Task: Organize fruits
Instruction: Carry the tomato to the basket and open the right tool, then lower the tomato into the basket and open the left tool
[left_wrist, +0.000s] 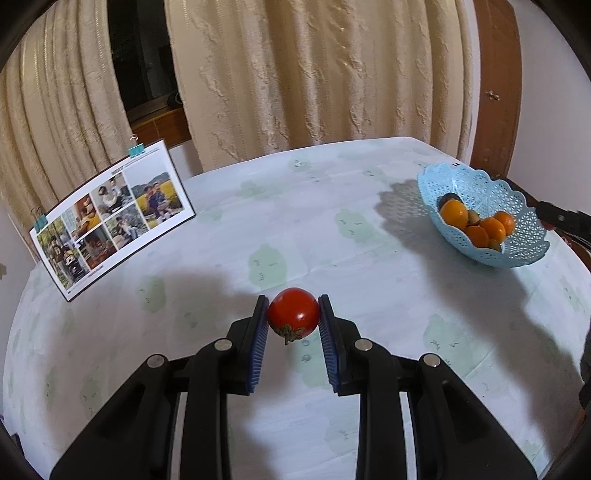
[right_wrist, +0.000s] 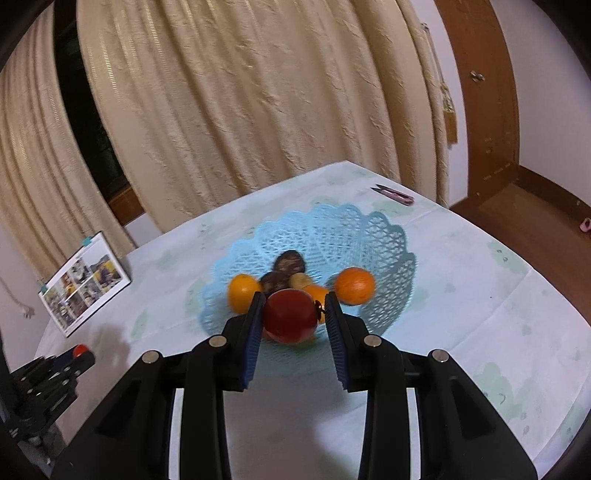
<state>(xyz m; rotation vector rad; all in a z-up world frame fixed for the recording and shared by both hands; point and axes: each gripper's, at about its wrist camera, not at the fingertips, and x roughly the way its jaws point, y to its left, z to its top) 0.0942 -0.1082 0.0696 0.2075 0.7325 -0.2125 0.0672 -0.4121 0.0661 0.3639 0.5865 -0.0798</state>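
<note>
My left gripper (left_wrist: 293, 314) is shut on a red tomato (left_wrist: 294, 312) with its stem toward the camera, held above the tablecloth. A light blue lattice basket (left_wrist: 517, 218) stands at the right of the table with oranges (left_wrist: 455, 215) and dark fruits inside. In the right wrist view, my right gripper (right_wrist: 295, 308) is shut on a red fruit (right_wrist: 290, 315) over the near rim of the basket (right_wrist: 369, 236). Oranges (right_wrist: 355, 285) and dark fruits (right_wrist: 290, 261) lie in the basket. The left gripper with its tomato (right_wrist: 79, 350) shows at the lower left.
A photo calendar (left_wrist: 110, 218) held by teal clips stands at the table's left side; it also shows in the right wrist view (right_wrist: 85, 282). A small pink clipper (right_wrist: 395, 194) lies at the far edge. Beige curtains hang behind the table. A wooden door frame is at right.
</note>
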